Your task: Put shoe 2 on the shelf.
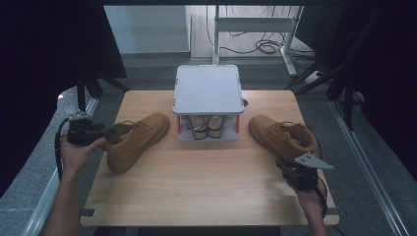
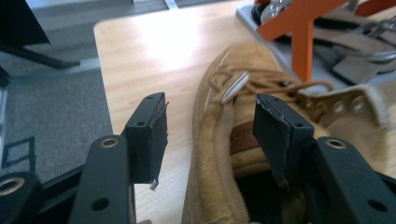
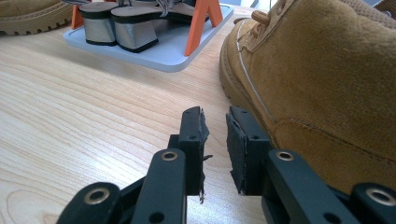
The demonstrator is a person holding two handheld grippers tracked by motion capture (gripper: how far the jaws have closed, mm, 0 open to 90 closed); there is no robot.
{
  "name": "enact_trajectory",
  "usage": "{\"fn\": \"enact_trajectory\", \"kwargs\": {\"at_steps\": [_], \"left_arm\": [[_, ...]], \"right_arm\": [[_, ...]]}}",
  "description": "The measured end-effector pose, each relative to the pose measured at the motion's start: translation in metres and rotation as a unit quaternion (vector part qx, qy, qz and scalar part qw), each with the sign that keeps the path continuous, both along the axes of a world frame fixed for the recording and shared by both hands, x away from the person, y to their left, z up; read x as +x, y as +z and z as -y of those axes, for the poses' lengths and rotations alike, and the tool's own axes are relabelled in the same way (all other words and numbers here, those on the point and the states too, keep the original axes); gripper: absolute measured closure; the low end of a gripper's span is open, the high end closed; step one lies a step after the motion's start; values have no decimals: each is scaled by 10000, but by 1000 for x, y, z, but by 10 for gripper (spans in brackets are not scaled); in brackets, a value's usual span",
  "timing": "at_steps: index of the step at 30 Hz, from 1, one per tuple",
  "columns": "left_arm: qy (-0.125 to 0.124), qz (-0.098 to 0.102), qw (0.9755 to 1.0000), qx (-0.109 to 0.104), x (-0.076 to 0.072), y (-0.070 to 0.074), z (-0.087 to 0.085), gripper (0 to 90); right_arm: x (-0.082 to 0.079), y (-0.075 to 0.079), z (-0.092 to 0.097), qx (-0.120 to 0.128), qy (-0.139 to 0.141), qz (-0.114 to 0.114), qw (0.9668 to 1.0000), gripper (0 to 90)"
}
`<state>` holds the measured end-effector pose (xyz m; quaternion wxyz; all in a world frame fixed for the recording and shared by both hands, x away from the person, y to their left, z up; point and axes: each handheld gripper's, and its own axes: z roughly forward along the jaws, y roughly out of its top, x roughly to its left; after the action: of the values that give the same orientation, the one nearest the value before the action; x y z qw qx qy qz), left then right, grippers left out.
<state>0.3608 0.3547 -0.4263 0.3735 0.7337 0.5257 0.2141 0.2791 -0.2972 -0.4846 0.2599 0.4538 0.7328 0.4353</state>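
Two tan suede boots lie on the desk, one either side of a small grey rack (image 1: 208,88) that stands at the middle of the far edge with a pair of block-heeled sandals (image 3: 116,23) on its lower shelf.

Left boot (image 1: 135,140): near the left edge, toe pointing to the rack, heel toward the left tongs (image 1: 115,132). In the left gripper view these tongs stand open astride the collar (image 2: 219,140), one jaw outside the boot above bare desk, the other over the opening by the eyelets; neither pad presses on the suede yet.

Right boot (image 1: 282,137): near the right edge, toe toward the rack. The right tongs (image 3: 215,140) sit low at its heel side, jaws only narrowly apart with nothing between them, the right-hand jaw just beside the boot's flank (contact cannot be confirmed).

Handling assessment: the boot looks fairly heavy for a single pinch, with a stiff rubber sole and a soft, yielding upper. Suede should give good friction, so slipping is a minor risk; crushing is no concern. Best hold is judged to be the padded collar at the heel, one jaw inside, one outside. Gripped there the toe will likely sag downward, and the loose laces (image 2: 261,79) may snag.
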Motion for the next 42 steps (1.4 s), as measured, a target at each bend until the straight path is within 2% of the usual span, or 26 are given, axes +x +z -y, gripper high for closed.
{"fn": "enact_trajectory", "kwargs": {"at_steps": [5, 11, 13, 16, 19, 21, 28, 34, 40, 42], "left_arm": [[-41, -244, 9995, 173, 5, -6, 0, 514], [-81, -610, 9976, 306, 10, -17, 1, 526], [-67, -631, 9978, 182, 9, -18, -2, 548], [-88, -671, 9976, 106, 9, -19, -1, 589], [-126, -750, 9970, 111, 9, -18, 2, 664], [-108, -764, 9969, 138, 9, -17, 3, 707], [-63, -776, 9968, 176, 9, -17, 4, 723], [-52, -766, 9969, 161, 8, -18, 4, 727], [-38, -753, 9971, 141, 8, -18, 4, 730], [-34, -753, 9971, 142, 8, -18, 5, 731]], "right_arm": [[0, 0, -1, -15, 8, -5, 10000, 755], [1, 1, -2, -44, 28, 19, 10000, 744], [2, 2, -2, -36, 16, 15, 10000, 740], [2, 3, -2, -54, 19, 32, 10000, 735], [3, 7, -3, -85, 35, 80, 9999, 726], [4, 16, -4, -111, 19, 220, 9997, 711], [13, 37, -3, -120, 41, 424, 9990, 674], [27, 52, 3, -141, 99, 371, 9992, 641], [34, 61, 6, -191, 210, 367, 9989, 603], [37, 65, 9, -139, 228, 319, 9991, 581]]}}
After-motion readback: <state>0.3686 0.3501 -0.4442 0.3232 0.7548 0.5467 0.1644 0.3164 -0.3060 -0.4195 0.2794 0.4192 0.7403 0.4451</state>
